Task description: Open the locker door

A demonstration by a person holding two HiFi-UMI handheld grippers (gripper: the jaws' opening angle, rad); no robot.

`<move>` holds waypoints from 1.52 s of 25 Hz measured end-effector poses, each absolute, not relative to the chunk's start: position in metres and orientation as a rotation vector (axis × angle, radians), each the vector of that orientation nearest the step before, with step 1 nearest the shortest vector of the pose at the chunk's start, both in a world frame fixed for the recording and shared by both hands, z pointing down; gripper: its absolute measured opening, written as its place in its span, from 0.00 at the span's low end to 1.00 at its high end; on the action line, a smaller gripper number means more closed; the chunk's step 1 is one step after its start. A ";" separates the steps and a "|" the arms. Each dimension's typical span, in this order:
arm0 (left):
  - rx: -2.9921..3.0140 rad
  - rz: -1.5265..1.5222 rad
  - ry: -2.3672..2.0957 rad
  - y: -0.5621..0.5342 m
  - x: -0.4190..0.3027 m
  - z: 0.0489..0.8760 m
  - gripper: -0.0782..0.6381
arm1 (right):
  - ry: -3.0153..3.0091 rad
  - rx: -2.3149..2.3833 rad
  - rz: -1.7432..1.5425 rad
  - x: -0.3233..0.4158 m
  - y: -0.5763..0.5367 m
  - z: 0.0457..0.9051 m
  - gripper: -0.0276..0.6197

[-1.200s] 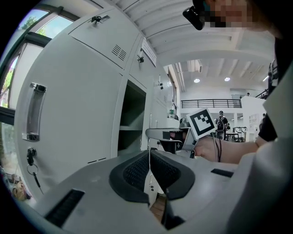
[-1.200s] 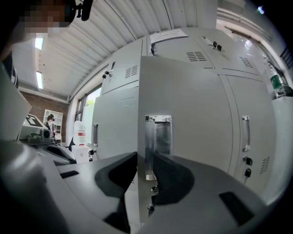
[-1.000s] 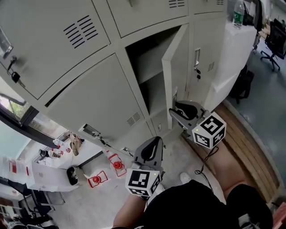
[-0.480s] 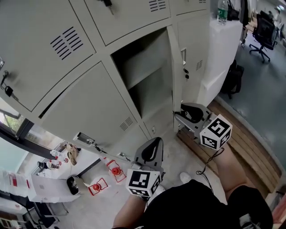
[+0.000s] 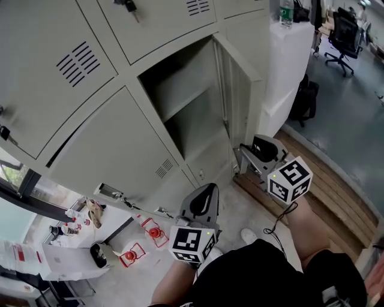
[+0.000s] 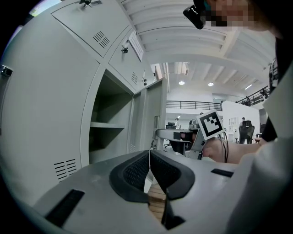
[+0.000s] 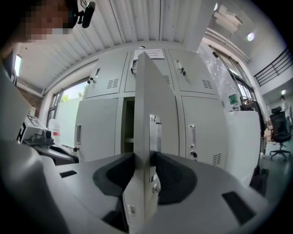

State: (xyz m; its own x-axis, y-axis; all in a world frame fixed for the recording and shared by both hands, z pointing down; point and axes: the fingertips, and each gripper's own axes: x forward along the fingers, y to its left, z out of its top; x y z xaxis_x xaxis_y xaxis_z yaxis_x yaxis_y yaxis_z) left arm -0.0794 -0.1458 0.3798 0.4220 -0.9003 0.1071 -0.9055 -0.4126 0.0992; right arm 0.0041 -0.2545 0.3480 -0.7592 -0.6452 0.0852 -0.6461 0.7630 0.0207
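Observation:
The grey locker door (image 5: 240,90) stands swung out from its open compartment (image 5: 180,108), which has one shelf inside. My right gripper (image 5: 241,157) is at the door's lower free edge. In the right gripper view the door's edge (image 7: 145,105) and its latch plate run straight between the jaws. The right gripper (image 7: 144,155) has its jaws opening, and the pads still touch both faces of the door. My left gripper (image 5: 209,189) hangs low in front of the person, away from the lockers. Its pads (image 6: 137,170) meet with nothing between them.
Closed lockers surround the open one, and some have keys (image 5: 128,6) in their locks. A white cabinet (image 5: 288,54) with a bottle (image 5: 287,11) stands to the right. Wooden boards (image 5: 327,189) lie under the right arm. Red items (image 5: 155,226) and a low table (image 5: 60,261) are at lower left.
The door has swung farther out from the compartment, with my right gripper following at its lower edge. The left gripper has stayed in place.

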 end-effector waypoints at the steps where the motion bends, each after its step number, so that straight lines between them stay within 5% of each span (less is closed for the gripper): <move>1: 2.530 0.055 -1.607 -0.146 -0.078 0.380 0.13 | -2.860 1.074 0.010 0.008 -0.255 0.348 0.35; 16: 2.558 0.043 -1.532 -0.154 -0.051 0.382 0.13 | -2.680 1.448 0.003 0.088 -0.286 0.348 0.26; 38: 2.515 0.024 -1.630 -0.175 -0.040 0.374 0.13 | -2.563 1.632 0.044 0.150 -0.346 0.348 0.25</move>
State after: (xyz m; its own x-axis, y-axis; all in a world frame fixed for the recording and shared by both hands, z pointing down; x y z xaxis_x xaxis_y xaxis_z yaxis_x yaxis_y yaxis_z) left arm -0.0401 -0.1749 0.3744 0.4118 -0.9067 0.0915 -0.9090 -0.4015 0.1122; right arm 0.1496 -0.3459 0.3485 -0.4194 -0.9021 0.1020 -0.9050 0.4242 0.0310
